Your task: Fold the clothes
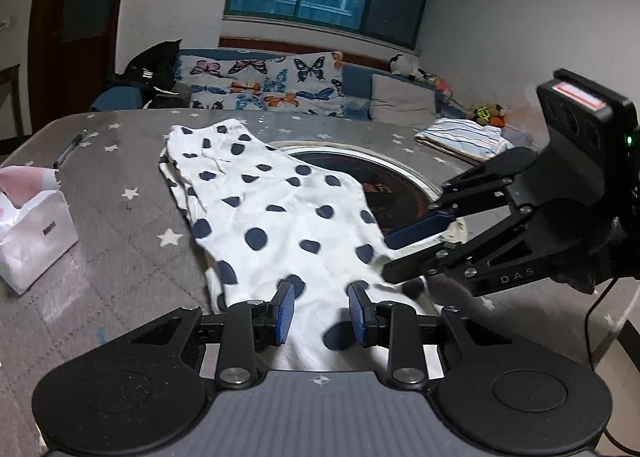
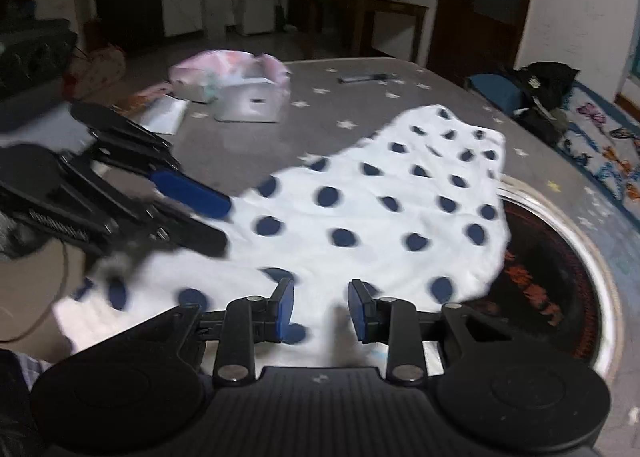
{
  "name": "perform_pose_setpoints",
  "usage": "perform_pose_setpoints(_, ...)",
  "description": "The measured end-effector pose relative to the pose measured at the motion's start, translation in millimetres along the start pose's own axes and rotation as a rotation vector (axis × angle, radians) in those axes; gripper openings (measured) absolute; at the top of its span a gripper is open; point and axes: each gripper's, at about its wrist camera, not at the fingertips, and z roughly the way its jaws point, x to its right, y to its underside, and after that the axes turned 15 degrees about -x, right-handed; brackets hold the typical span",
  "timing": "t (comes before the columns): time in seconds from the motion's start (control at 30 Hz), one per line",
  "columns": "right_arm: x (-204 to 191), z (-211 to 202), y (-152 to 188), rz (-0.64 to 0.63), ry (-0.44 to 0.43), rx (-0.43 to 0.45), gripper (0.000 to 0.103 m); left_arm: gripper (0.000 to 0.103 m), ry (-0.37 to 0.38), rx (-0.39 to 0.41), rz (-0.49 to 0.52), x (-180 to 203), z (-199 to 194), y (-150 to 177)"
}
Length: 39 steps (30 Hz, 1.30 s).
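— What do you see, from left to right?

— On the left a white box (image 1: 36, 233), then the dotted garment (image 1: 280, 213) lying spread on the tabletop (image 1: 120, 161), its right edge over a round cooker plate (image 1: 404, 193).

— And the claws?

— My left claw (image 1: 320, 313) and right claw (image 2: 320, 311) are both wide, holding nothing, above the near hem.

— The risk?

— I think a shallow pinch may slip, or take one layer only.
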Motion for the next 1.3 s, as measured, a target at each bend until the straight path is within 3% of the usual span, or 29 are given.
perform_pose_setpoints(0.27, -15.8, 7.9, 15.2, -0.053, 0.015, -0.075, 0.030, 0.032, 0.004, -0.032, 0.018, 6.3, 2.7, 21.4)
perform_pose_setpoints(0.5, -25.6, -12.3, 7.9, -0.052, -0.021, -0.016, 0.030, 0.032, 0.012, 0.022, 0.028, 11.7, -12.9, 19.2)
perform_pose_setpoints(0.8, -47.3, -2.3, 23.6, -0.107, -0.047, -0.077, 0.030, 0.032, 0.017, -0.028, 0.037, 16.1, -3.0, 39.0)
perform_pose_setpoints(1.03, -53.6, -20.8, 25.4, -0.096, -0.071, -0.024, 0.030, 0.032, 0.024, 0.014, 0.050, 19.9, -15.3, 34.8)
perform_pose_setpoints(1.2, -59.8, -13.6, 32.3, -0.110, -0.075, -0.048, 0.030, 0.032, 0.014, -0.035, 0.043, 17.3, -5.1, 41.4)
perform_pose_setpoints(1.3, -59.1, -19.3, 32.7, -0.105, -0.064, -0.034, 0.033, 0.032, 0.005, -0.019, 0.039, 16.5, -10.8, 41.3)
